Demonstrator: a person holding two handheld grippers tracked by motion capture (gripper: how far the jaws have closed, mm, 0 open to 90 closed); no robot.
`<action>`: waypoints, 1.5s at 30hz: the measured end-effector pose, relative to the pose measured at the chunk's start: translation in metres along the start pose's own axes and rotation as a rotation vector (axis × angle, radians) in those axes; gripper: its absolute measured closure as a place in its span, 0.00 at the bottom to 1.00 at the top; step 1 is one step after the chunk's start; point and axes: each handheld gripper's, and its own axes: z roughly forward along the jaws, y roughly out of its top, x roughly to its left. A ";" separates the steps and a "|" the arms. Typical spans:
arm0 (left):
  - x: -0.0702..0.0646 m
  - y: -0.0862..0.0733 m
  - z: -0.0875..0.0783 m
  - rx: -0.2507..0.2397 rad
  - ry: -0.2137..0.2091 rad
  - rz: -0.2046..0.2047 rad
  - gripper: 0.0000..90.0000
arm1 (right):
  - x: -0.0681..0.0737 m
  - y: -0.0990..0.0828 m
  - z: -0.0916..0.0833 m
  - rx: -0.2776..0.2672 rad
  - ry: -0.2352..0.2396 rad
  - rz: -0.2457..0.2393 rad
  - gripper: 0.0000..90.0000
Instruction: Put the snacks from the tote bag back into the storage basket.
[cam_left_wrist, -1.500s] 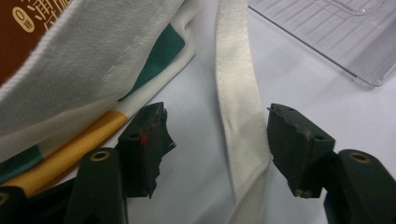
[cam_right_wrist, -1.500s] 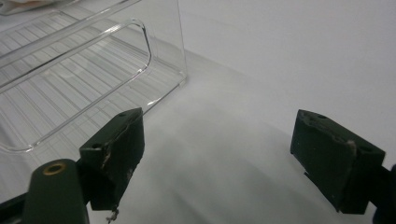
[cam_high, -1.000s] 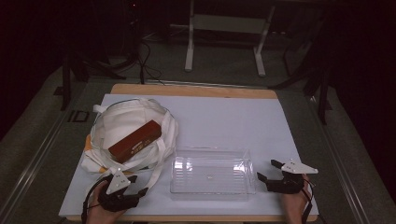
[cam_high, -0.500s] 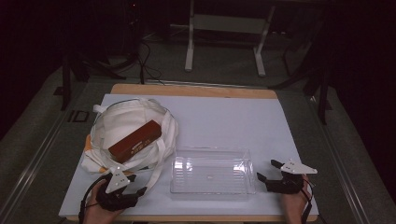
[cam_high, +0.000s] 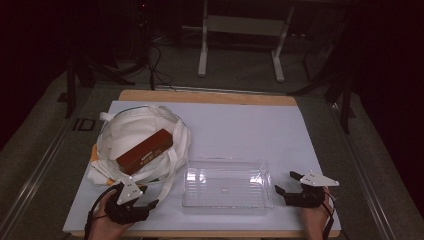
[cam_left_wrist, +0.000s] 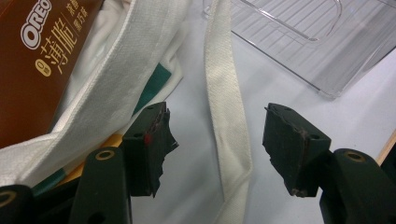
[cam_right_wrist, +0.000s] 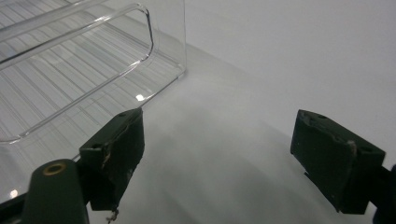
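A white cloth tote bag (cam_high: 125, 132) lies open at the table's left with a brown Oreo box (cam_high: 145, 150) resting in it. In the left gripper view the box (cam_left_wrist: 42, 65) is at the upper left. My left gripper (cam_high: 136, 196) sits at the bag's near edge. Its jaws stand apart around a loose bag strap (cam_left_wrist: 224, 93) without pressing on it, so the left gripper (cam_left_wrist: 217, 135) is open. A clear plastic tray (cam_high: 227, 182) lies empty in the middle. My right gripper (cam_high: 285, 182) rests just right of the tray, open, and nothing lies between the jaws of the right gripper (cam_right_wrist: 219, 140).
A white sheet (cam_high: 240, 125) covers the wooden table. The tray's corner (cam_right_wrist: 154, 42) lies just ahead and left of the right jaws. Desk legs and cables stand on the dark floor beyond the far edge.
The left gripper has shifted only slightly by the bag's near edge. The right gripper, bag, box and tray have not moved.
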 end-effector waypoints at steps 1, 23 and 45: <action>0.000 0.001 0.000 0.002 -0.001 0.001 0.46 | 0.000 0.000 0.000 0.000 0.000 0.000 0.19; 0.005 0.021 -0.015 0.019 0.006 0.063 0.46 | 0.000 0.000 0.001 0.006 0.002 -0.003 0.19; 0.017 0.039 -0.033 0.003 -0.009 0.107 0.46 | 0.000 0.000 0.001 0.004 0.003 -0.003 0.19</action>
